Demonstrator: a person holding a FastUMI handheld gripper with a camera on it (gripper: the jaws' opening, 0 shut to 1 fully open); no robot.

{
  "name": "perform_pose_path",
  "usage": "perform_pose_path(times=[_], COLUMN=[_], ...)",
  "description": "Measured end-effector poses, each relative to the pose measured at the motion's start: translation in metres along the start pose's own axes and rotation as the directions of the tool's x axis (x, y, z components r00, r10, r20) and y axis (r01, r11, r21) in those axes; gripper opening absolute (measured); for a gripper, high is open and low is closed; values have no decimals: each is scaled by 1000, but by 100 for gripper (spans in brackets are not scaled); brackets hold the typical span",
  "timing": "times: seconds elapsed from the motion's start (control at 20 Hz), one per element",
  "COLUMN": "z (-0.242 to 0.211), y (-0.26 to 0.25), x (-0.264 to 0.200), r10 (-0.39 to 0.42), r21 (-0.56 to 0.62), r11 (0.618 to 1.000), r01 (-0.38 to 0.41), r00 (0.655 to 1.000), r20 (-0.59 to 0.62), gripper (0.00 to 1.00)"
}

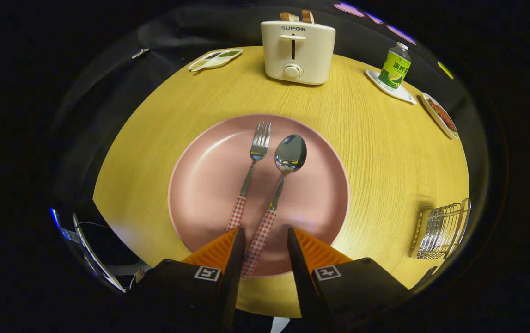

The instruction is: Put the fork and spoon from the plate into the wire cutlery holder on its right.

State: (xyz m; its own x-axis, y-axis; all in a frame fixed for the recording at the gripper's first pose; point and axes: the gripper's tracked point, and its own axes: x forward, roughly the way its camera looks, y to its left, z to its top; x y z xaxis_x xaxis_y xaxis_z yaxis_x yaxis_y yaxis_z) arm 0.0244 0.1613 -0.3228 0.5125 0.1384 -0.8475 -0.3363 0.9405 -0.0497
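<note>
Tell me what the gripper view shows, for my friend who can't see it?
The hand-held gripper is open over a pink plate, the spoon handle between its fingers and the fork beside it. A wire holder stands to the right, a toaster beyond.

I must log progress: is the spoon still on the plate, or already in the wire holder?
On the pink plate: the spoon lies beside the fork, its checked handle between the open gripper's fingers.

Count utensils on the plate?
2: fork and spoon lie side by side on the pink plate; spoon's handle runs between the open gripper fingers.
</note>
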Motion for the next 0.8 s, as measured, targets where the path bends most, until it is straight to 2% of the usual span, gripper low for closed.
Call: perform_pose_path(times=[0.25,0.35,0.5,0.8], z=[-2,-2,3,13], y=[-8,-5,-2,-20], x=[2,1,-9,-57], r10=[-24,7,62,123], r21=[42,55,43,-2], r11=[999,998,997,992], r01=[26,-4,-60,-123], r00=[999,998,998,992], r20=[-42,-57,-33,12], gripper=[23,16,11,11])
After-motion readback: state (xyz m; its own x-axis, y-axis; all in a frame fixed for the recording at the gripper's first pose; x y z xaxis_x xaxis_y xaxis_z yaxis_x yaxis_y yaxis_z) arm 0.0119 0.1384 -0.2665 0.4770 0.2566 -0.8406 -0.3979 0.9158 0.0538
